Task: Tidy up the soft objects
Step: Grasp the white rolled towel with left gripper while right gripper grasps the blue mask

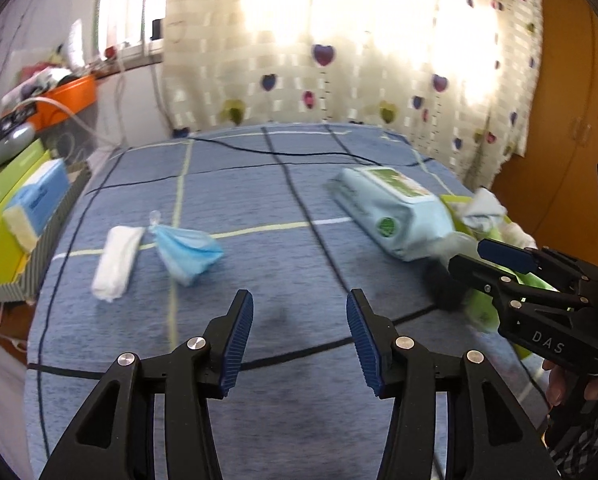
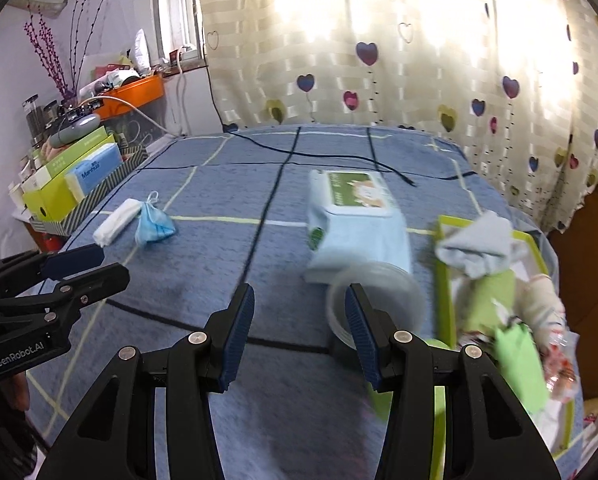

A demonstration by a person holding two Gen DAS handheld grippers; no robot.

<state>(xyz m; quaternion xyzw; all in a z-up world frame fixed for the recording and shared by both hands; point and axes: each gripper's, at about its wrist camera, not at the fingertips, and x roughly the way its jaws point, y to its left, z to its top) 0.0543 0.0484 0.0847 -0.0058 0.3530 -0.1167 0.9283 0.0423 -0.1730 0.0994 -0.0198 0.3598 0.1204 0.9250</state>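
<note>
Over blue bedspread [image 1: 283, 400], L gripper [image 1: 300, 334] & R gripper [image 2: 300, 330] hover level, both spread wide, holding nothing.

A right gripper [image 2: 300, 316] with its 2 blue-padded fingers spread apart and nothing between them hangs over a blue checked bedspread [image 2: 203, 280]. Ahead lies a pale blue wet-wipes pack [image 2: 355, 220], with a blurred clear roll of tape [image 2: 375, 300] at its near end. A green-rimmed tray [image 2: 445, 280] to the right holds piled cloths. Far left lie a white folded cloth [image 2: 115, 222] and a blue face mask [image 2: 155, 226], side by side. The left gripper [image 2: 89, 266] enters at left.
</note>
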